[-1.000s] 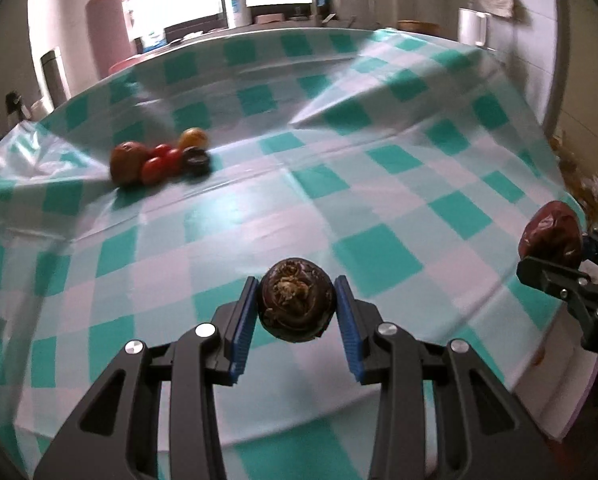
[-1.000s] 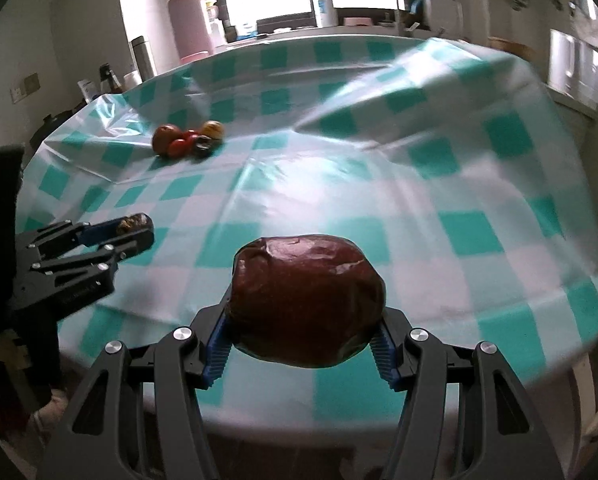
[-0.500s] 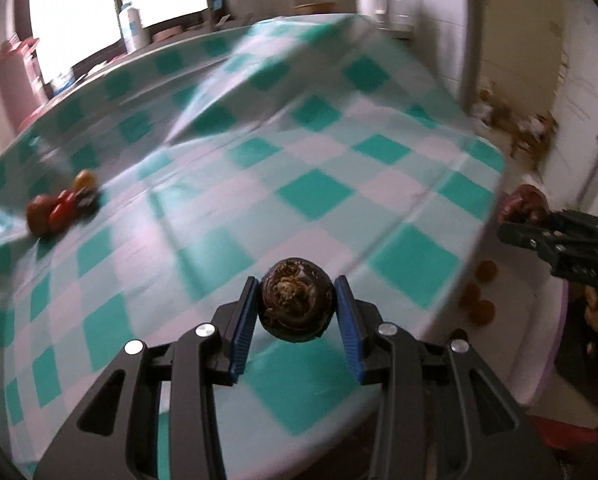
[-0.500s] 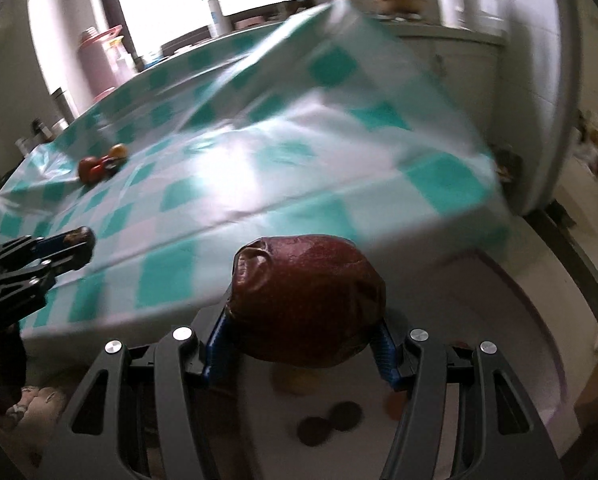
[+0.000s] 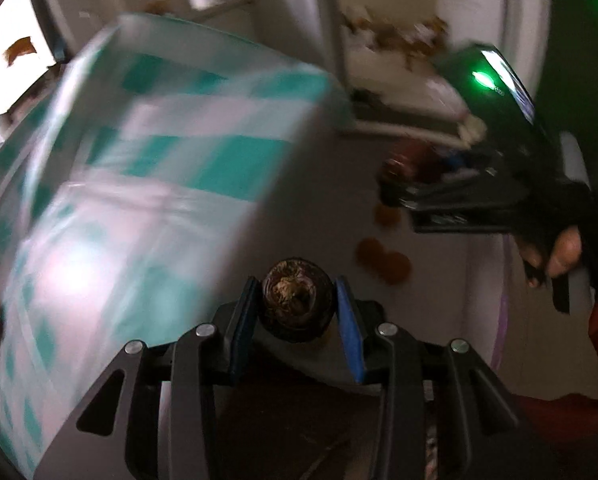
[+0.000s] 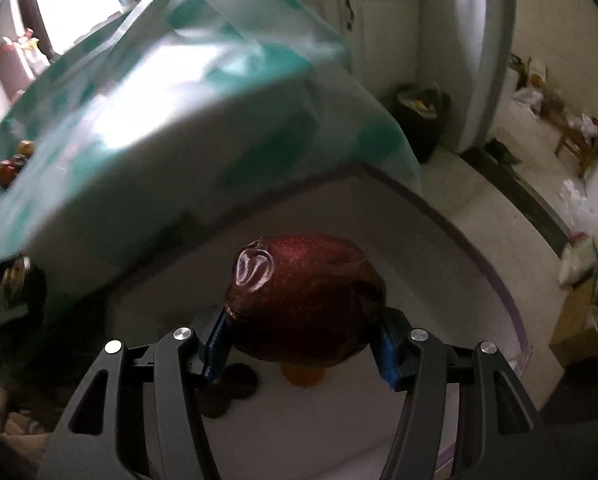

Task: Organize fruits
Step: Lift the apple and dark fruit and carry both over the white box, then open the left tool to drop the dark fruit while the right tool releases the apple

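Left wrist view: a small dark round fruit (image 5: 298, 300) is clamped between the blue pads (image 5: 349, 330) of the left hand-held gripper (image 5: 298, 312), which is held past the near right edge of the checked desk (image 5: 147, 184), above a white tray (image 5: 451, 264) holding orange fruits (image 5: 383, 260). Farther right, the right hand-held gripper (image 5: 403, 184) is seen gripped by a hand (image 5: 559, 248). In the right wrist view, the right hand-held gripper (image 6: 303, 344) is closed on a wrinkled red fruit (image 6: 305, 300), pointed down over the tray (image 6: 439, 248).

Wrinkled red fruit (image 6: 305, 300) and dark round fruit (image 5: 298, 299), both held aloft.
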